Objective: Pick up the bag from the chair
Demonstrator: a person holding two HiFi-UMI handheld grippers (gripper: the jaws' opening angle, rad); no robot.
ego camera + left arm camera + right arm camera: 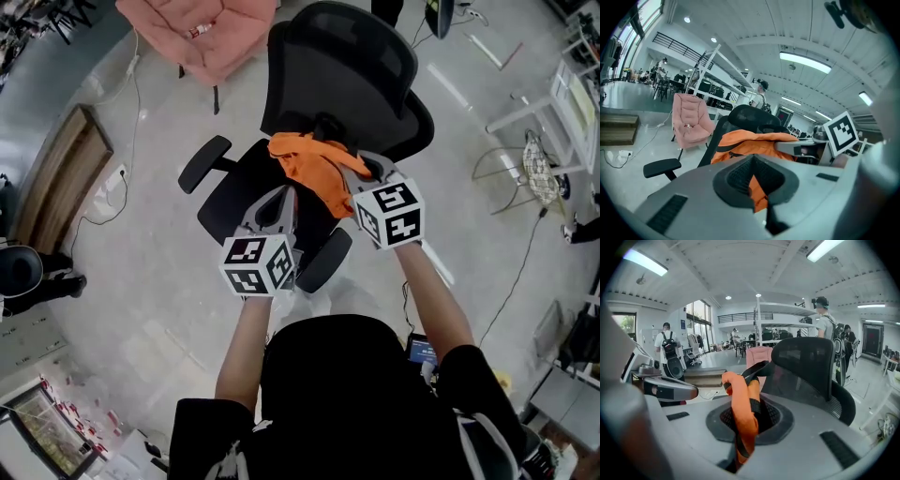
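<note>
An orange bag (314,167) with black straps lies on the seat of a black mesh office chair (349,66). My right gripper (375,171) is over the bag's right side, shut on an orange and black strap (740,408) that runs up between its pads. My left gripper (284,195) hangs over the seat at the bag's left edge with its jaws together. In the left gripper view, the bag (750,140) bulges just beyond the left gripper (751,161), and orange shows through the slit under the tips. I cannot tell whether fabric is pinched there.
The chair's armrest (204,161) sticks out to the left. A pink padded chair (202,28) stands behind, and a low wooden platform (61,173) lies on the floor at the left. White desk frames (562,94) stand at the right. People (824,319) stand in the background.
</note>
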